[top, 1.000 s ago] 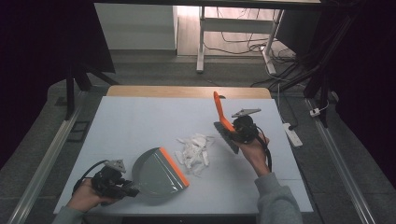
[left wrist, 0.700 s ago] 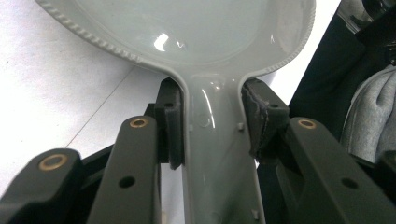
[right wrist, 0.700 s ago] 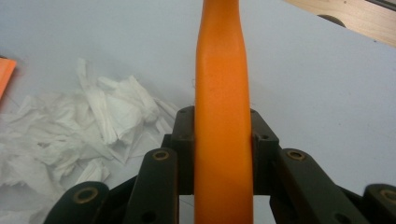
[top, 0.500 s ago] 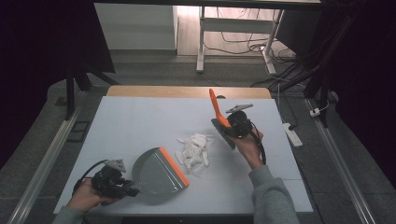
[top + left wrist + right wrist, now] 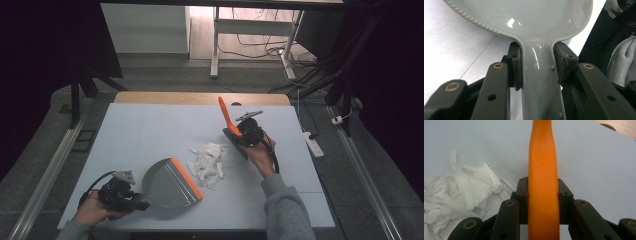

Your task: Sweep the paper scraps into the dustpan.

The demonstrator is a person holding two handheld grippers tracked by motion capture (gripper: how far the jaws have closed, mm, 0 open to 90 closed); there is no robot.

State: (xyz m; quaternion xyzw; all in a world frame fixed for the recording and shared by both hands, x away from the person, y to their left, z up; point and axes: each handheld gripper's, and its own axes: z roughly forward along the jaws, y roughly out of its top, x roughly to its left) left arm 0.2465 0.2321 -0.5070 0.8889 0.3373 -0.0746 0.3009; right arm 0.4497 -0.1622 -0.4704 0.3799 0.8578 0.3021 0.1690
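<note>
Your left gripper (image 5: 131, 199) clamps the dustpan (image 5: 170, 183) handle near-left on the bench (image 5: 140, 130); right gripper (image 5: 243, 135) grips the brush (image 5: 227, 116) — paper scraps (image 5: 207, 160) btwn them, nothing swept in yet.

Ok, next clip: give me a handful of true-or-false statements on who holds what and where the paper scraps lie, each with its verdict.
1. The left gripper is shut on the grey dustpan by its handle. True.
2. The right gripper holds the dustpan. False: it is shut on the orange brush handle.
3. The white paper scraps lie inside the dustpan. False: they lie on the table, just beyond the pan's orange lip.
4. The scraps lie between the dustpan and the brush. True.
5. The brush lies flat on the table, unheld. False: its handle points up, clamped between the jaws.
</note>
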